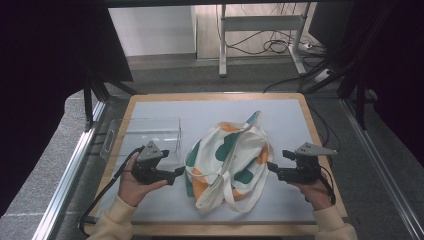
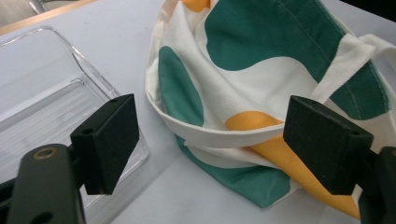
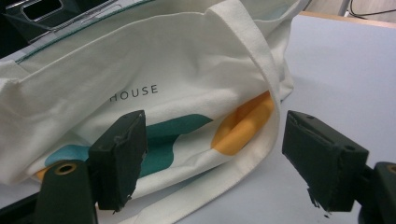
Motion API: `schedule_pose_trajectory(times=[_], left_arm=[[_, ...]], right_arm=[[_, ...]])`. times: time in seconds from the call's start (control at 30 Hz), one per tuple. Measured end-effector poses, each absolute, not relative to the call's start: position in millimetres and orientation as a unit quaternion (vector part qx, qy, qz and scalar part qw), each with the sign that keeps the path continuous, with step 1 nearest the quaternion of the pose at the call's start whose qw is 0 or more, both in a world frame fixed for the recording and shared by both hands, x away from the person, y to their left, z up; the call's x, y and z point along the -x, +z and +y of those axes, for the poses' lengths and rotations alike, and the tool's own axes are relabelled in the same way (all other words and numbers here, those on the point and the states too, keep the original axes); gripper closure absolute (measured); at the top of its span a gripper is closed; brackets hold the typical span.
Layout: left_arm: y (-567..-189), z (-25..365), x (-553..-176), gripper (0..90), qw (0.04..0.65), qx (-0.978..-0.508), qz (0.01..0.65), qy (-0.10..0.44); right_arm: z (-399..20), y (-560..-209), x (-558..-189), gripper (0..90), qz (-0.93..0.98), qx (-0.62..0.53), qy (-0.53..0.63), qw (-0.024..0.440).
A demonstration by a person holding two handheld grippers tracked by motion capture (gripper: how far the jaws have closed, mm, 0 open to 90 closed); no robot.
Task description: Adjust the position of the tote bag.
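A white cloth tote bag [image 1: 227,160] with green and orange patches lies crumpled in the middle of the table, its straps looped toward the front. My left gripper [image 1: 179,172] sits at the bag's left edge, jaws open, with the bag's rim [image 2: 219,135] lying between and just beyond them. My right gripper [image 1: 271,167] is at the bag's right side, also open; the bag's side [image 3: 187,93] and a strap [image 3: 261,70] lie ahead of its jaws. Neither pair of pads presses on the cloth.
A clear plastic tray [image 1: 141,135] stands left of the bag, close behind my left gripper [image 2: 56,107]. The white table mat [image 1: 200,110] has a wooden rim. Cables and a metal stand leg [image 1: 222,45] are on the floor beyond.
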State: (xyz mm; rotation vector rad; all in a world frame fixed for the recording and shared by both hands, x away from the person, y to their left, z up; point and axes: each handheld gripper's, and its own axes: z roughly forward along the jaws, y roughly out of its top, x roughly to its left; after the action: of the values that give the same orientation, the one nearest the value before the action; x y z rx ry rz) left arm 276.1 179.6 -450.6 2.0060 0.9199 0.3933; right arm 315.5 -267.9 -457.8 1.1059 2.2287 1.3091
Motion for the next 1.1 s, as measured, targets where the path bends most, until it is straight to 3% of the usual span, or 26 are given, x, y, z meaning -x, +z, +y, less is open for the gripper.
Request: schedule_pose_trajectory(times=[1.1], left_arm=[[-438, 179, -266, 21.0, 0.447, -0.811, 0.348, 0.146]], right_arm=[[-268, -464, -316, 20.7, 0.786, -0.39, 0.444, 0.183]])
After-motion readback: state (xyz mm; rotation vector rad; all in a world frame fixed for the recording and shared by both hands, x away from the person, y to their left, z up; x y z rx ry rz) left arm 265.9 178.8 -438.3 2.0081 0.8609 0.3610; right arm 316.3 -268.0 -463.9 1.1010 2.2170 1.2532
